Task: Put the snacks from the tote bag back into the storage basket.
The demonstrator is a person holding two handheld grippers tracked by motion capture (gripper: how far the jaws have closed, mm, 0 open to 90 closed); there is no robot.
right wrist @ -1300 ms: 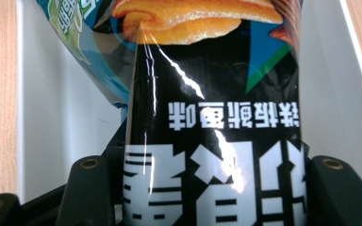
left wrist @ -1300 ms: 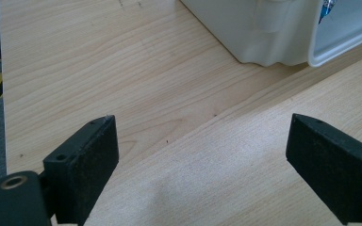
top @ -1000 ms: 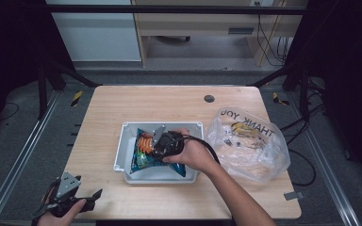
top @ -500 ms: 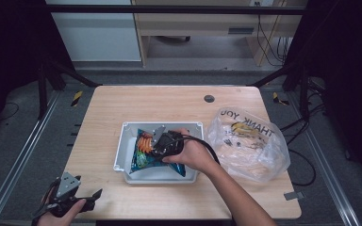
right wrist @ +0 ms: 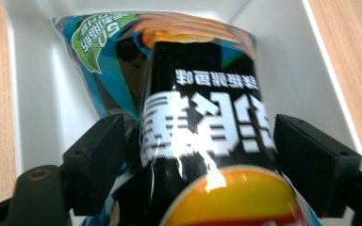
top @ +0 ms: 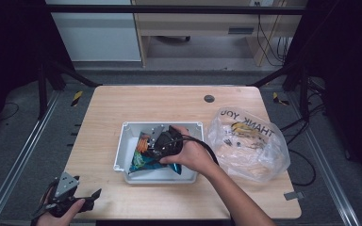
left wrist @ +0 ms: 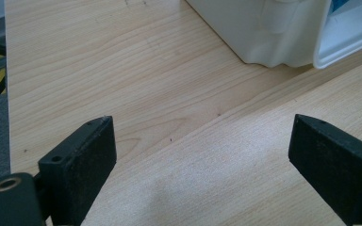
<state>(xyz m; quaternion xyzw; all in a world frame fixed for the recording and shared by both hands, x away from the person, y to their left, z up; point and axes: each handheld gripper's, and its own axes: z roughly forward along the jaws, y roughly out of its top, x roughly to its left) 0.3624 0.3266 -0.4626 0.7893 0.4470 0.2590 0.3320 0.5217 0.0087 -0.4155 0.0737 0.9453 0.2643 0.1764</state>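
Note:
A white bin (top: 122, 151) sits mid-table with a black, blue and orange snack bag (top: 143, 159) lying in it. A hand holds my right gripper (top: 156, 141) down inside the bin over the bag. In the right gripper view the snack bag (right wrist: 202, 117) lies between the jaws of my right gripper (right wrist: 198, 150), which have just been opening; both pads stand slightly off its sides. My left gripper (top: 84, 199) rests in a hand at the table's near left corner. My left gripper (left wrist: 202, 160) is open over bare wood, with a corner of the bin (left wrist: 264, 33) ahead.
A crumpled clear plastic "THANK YOU" bag (top: 247, 146) with items inside lies right of the bin. A small dark round grommet (top: 209, 98) is set in the table near the far edge. A cable (top: 202, 143) loops from the right gripper.

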